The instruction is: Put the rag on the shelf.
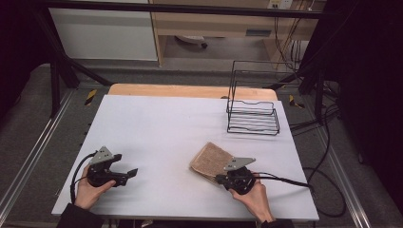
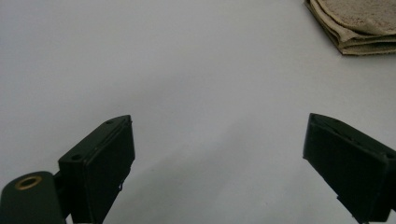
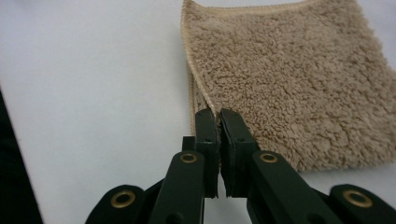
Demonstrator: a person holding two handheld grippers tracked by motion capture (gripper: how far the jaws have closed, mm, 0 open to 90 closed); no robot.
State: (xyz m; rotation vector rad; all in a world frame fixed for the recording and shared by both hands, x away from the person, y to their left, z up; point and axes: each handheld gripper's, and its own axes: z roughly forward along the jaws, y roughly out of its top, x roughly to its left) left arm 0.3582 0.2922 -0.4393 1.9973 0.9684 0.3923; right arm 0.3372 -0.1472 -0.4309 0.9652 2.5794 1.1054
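A pale grey bench (image 1: 166, 137) is sitting in a dim room, with a strip of bare wood showing along its far edge. Grey carpet is lying around it, dark frame bars are standing behind, and black cables are trailing over the floor past the right edge.

A folded tan towel (image 1: 210, 161) is lying flat near the front right corner. The right gripper (image 1: 223, 178), held in the person's right hand (image 1: 254, 194), is sitting at the towel's near edge. In the right gripper view its jaws are pressing nearly together, pinching the towel's stitched corner edge (image 3: 205, 100) between their tips.

The left gripper (image 1: 127, 174), held in the left hand (image 1: 90, 192), is resting near the front left corner, well apart from the towel. In the left gripper view its jaws are standing wide apart over bare surface, with the towel's stacked folds (image 2: 359, 25) showing far off in the top right.

An empty black wire rack (image 1: 253, 111) is standing near the far right corner, well apart from the towel. The middle and far left of the bench are lying open.
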